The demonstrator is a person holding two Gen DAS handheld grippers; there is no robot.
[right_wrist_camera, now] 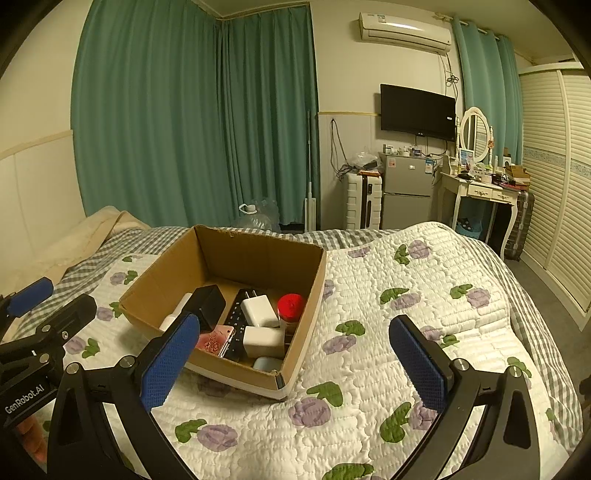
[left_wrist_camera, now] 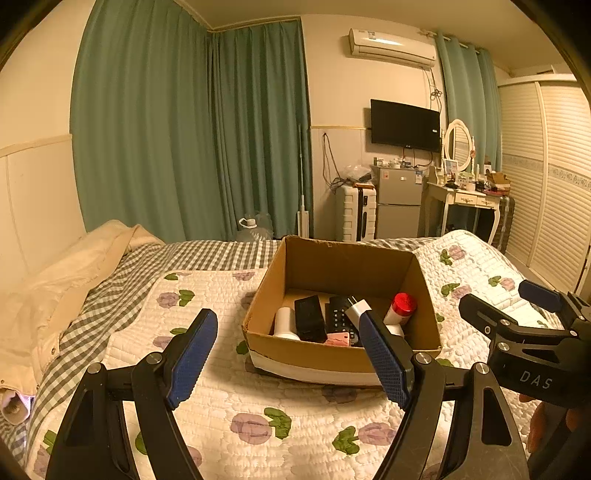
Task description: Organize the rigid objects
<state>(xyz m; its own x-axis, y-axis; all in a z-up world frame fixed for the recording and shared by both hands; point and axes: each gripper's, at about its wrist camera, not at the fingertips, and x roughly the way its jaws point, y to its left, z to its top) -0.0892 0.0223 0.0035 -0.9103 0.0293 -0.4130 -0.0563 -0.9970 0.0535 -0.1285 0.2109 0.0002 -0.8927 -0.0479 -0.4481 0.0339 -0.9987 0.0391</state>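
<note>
A: Where the floral quilt [right_wrist_camera: 388, 354] covers the bed, a cardboard box [right_wrist_camera: 162, 273] sits open-topped, near the middle. What's inside?

B: A black rectangular box [right_wrist_camera: 208, 304] leaning at the left, with a white cylinder [left_wrist_camera: 286, 323] just beside it. A black remote control [left_wrist_camera: 338, 314] lies flat along the floor of the box. Two white chargers [right_wrist_camera: 260, 310] rest on it, one nearer the camera than the other. A red-capped bottle [right_wrist_camera: 291, 306] is against the right wall, and a pink patterned card [right_wrist_camera: 214, 341] lies at the near side.

A: And the grippers?

B: The left gripper [left_wrist_camera: 291, 358] is spread wide, nothing between its blue pads; its right finger overlaps the box's near wall in the left wrist view. The right gripper [right_wrist_camera: 295, 363] is also wide apart and holding nothing, hovering above the quilt in front of the box's near right corner.

A: Around the bed?

B: Green curtains [right_wrist_camera: 192, 122] behind, a wall-mounted television [right_wrist_camera: 417, 112], an air conditioner [right_wrist_camera: 404, 31] above it, a small grey fridge [right_wrist_camera: 406, 192], a white suitcase [right_wrist_camera: 364, 201] and a dressing table [right_wrist_camera: 480, 192] with an oval mirror.
</note>
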